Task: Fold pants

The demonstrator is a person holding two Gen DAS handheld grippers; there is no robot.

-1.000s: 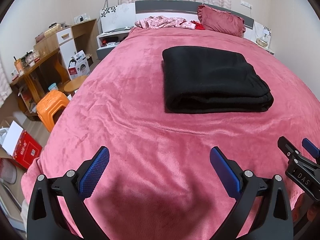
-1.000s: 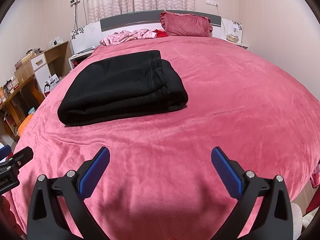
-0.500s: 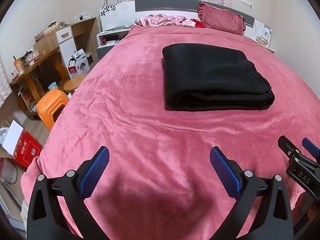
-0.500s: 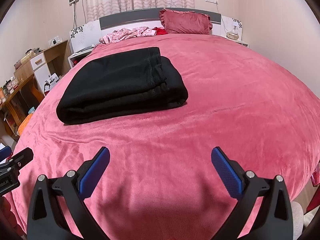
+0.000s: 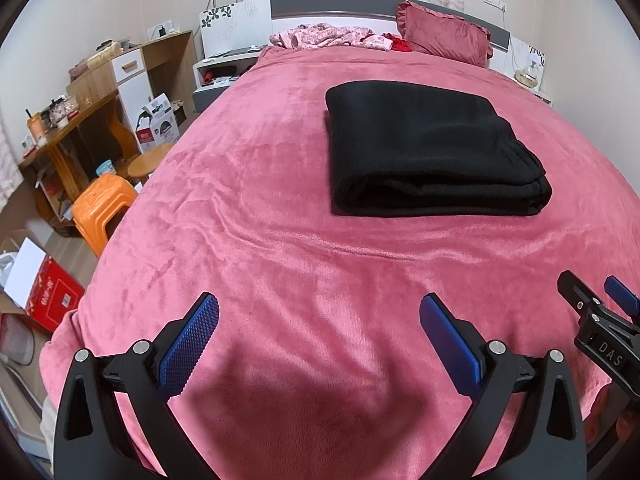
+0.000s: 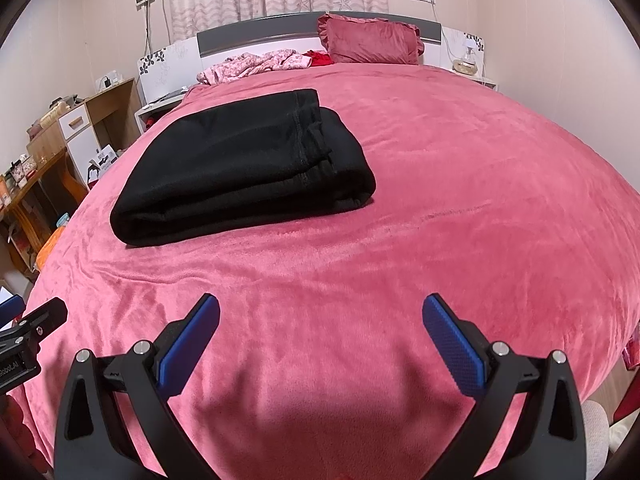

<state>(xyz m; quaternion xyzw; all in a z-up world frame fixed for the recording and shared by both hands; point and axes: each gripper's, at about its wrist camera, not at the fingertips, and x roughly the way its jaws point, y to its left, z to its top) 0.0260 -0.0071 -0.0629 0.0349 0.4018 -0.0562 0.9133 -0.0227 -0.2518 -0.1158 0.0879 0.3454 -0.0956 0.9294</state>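
Observation:
Black pants [image 5: 424, 152] lie folded into a thick rectangular stack on the pink bedspread [image 5: 260, 200], right of centre in the left wrist view. The same pants [image 6: 244, 168] sit left of centre in the right wrist view, with a stitched hem on top. My left gripper [image 5: 320, 320] hovers open over the bedspread near the foot of the bed, well short of the pants, nothing between its blue pads. My right gripper [image 6: 320, 320] is likewise open and empty, and it also shows as a black clamp [image 5: 600, 328] at the left view's right edge.
A red pillow [image 5: 444, 36] and crumpled pink floral cloth [image 5: 328, 36] lie at the headboard. Left of the bed stand a wooden desk [image 5: 80, 120], an orange stool [image 5: 102, 208], a round wooden stool [image 5: 150, 162] and boxes [image 5: 44, 292]. A nightstand with a lamp [image 6: 466, 60] is at the far right.
Both grippers have drifted back and tilted slightly, so the pants sit a little lower in each view. The pants have not moved and both grippers stayed open.

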